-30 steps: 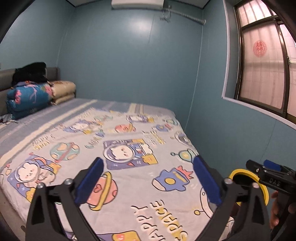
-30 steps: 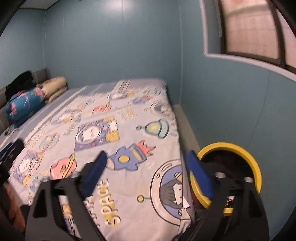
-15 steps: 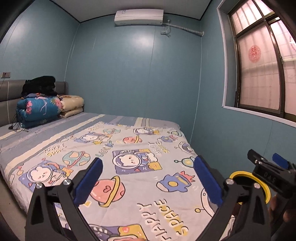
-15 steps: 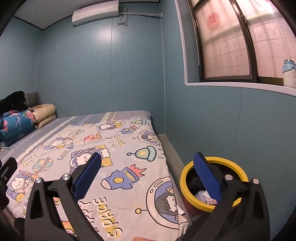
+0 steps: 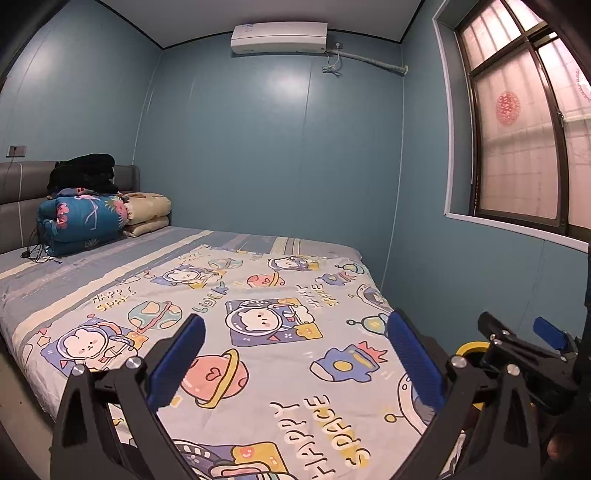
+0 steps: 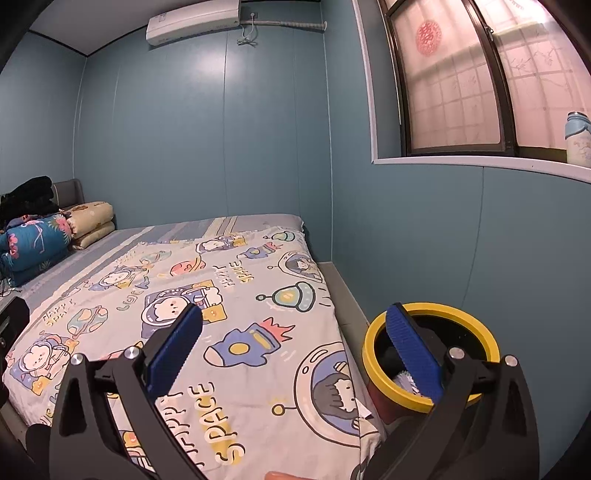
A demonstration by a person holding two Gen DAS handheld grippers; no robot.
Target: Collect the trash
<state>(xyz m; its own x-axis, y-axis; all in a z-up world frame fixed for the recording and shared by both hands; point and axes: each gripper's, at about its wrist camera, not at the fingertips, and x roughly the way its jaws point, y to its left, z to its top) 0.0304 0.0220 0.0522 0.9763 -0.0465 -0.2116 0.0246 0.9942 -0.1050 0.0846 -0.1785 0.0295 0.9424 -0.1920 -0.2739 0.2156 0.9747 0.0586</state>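
Note:
A yellow-rimmed trash bin (image 6: 436,317) stands on the floor between the bed and the right wall; a bit of pale trash (image 6: 404,380) shows inside it. Its rim also shows in the left wrist view (image 5: 469,349). My right gripper (image 6: 295,347) is open and empty above the bed's near right corner, its right finger in front of the bin. My left gripper (image 5: 295,354) is open and empty over the cartoon bedspread (image 5: 258,314). The right gripper's body (image 5: 524,358) appears at the right of the left wrist view. I see no loose trash on the bed.
Folded quilts (image 5: 85,221) and dark clothes (image 5: 81,173) lie by the grey headboard at the far left. A window (image 6: 461,81) sits in the right wall with a bottle (image 6: 578,140) on its sill. An air conditioner (image 5: 279,35) hangs on the far wall.
Both grippers have tilted upward and pulled back, so more wall, ceiling and air conditioner show. Both stay open and empty throughout.

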